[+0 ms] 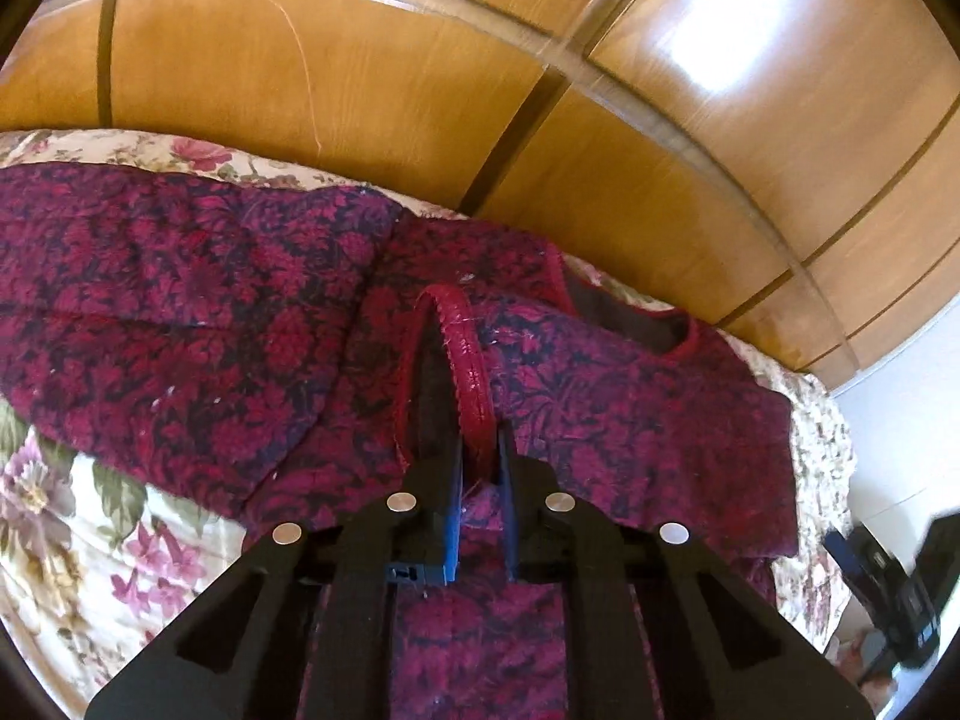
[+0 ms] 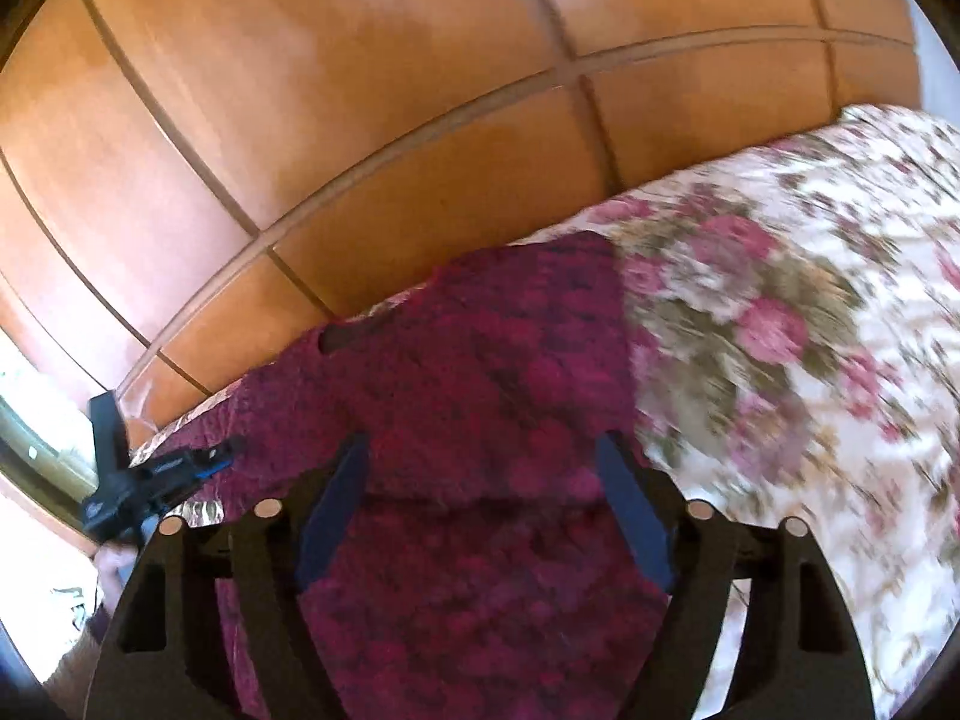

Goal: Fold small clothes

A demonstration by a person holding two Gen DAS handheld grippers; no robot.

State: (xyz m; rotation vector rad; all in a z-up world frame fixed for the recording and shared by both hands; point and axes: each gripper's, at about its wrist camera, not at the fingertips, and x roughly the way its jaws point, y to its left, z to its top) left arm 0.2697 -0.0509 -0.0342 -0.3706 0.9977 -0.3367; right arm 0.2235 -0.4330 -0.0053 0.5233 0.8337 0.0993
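Note:
A small dark red and purple flower-patterned garment lies spread on a floral bedspread. My left gripper is shut on the garment's red trimmed edge, which stands up in a loop in front of the fingers. In the right wrist view the same garment lies under my right gripper, whose jaws are wide open just above the cloth and hold nothing. The left gripper also shows at the left edge of the right wrist view. This view is blurred.
A wooden panelled wardrobe runs along the far side of the bed. The bedspread extends to the right of the garment. The right gripper shows at the right edge of the left wrist view.

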